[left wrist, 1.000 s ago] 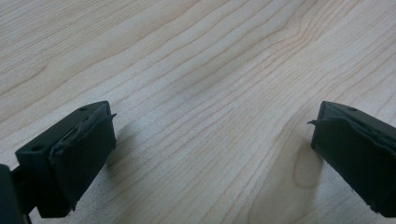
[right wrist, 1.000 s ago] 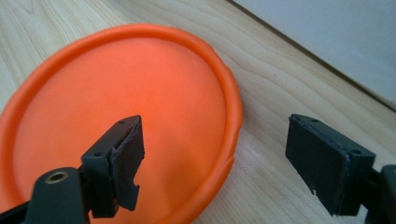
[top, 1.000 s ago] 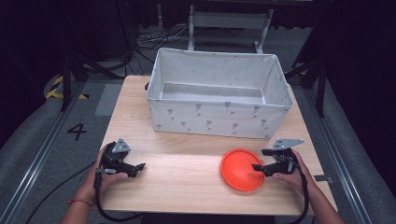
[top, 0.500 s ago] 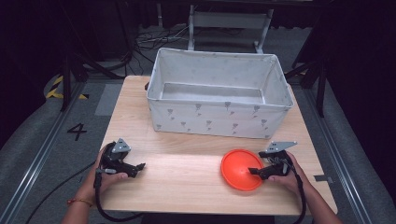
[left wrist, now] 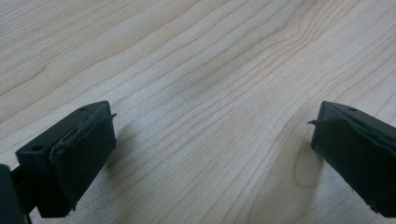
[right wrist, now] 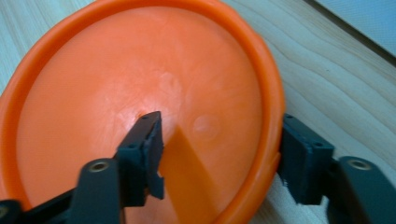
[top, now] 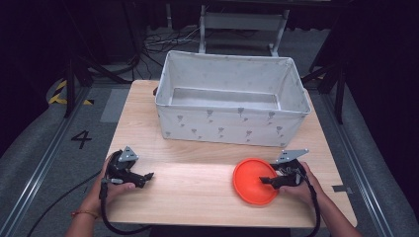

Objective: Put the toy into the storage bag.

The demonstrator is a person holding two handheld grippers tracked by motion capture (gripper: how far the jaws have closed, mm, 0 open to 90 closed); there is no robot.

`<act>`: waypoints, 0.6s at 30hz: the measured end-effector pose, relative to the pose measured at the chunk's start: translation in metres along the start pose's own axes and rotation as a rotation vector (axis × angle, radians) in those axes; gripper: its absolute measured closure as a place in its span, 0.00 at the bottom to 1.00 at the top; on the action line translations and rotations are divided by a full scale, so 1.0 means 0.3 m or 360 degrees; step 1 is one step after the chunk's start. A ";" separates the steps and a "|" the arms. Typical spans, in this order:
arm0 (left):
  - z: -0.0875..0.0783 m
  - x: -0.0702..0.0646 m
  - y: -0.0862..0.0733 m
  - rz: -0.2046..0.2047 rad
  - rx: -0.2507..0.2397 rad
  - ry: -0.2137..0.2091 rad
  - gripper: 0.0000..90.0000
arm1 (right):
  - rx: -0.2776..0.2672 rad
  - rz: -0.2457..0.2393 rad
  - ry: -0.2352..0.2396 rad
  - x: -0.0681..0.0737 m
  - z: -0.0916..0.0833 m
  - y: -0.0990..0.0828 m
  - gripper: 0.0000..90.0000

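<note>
An orange round plate (top: 252, 183) lies on the wooden table (top: 197, 197) at the front right. My right gripper (top: 267, 180) straddles its right rim. In the right gripper view one jaw rests over the plate's (right wrist: 140, 70) inside and the other stands just outside the rim. The right gripper (right wrist: 223, 128) has just been closing with the rim between its jaws; the inner pad is still apart from the rim. My left gripper (top: 147, 176) sits at the front left, low over bare wood. Its jaws stand wide open (left wrist: 210, 140) with nothing between them.
A large white fabric bin (top: 230, 123) with grey marks stands across the back half of the table, empty inside. Bare wood lies between the two grippers. The table's front edge is just below both hands. Dark floor, cables and a stand surround the table.
My right gripper has edged left onto the plate's right rim. The left gripper and the plate have kept still.
</note>
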State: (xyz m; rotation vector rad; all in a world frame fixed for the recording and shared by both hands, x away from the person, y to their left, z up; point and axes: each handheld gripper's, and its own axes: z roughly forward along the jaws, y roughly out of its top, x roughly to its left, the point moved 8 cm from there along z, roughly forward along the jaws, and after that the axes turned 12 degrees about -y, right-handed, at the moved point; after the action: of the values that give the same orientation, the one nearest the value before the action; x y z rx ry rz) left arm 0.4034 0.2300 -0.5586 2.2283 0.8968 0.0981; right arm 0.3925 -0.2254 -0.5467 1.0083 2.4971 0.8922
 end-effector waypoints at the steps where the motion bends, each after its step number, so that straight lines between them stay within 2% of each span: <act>1: 0.000 0.000 0.000 -0.0001 0.0000 0.0001 0.00 | -0.0003 0.0020 0.0003 -0.002 0.001 0.003 0.49; 5: 0.000 0.000 0.000 -0.0001 0.0000 -0.0001 0.00 | -0.0035 0.0091 0.0053 -0.013 -0.002 0.008 0.62; 10: -0.001 0.003 0.001 0.0012 0.0001 0.0004 0.00 | -0.0108 0.0118 0.0069 -0.018 -0.030 0.029 0.75; 18: 0.000 0.001 0.000 0.0003 0.0000 0.0000 0.00 | -0.0192 0.0079 0.0117 0.005 -0.080 0.065 0.84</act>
State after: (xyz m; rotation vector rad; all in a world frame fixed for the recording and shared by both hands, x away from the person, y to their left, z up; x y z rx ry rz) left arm 0.4037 0.2301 -0.5585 2.2293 0.8948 0.0988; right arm 0.3898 -0.2238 -0.5159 1.0191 2.4531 1.0997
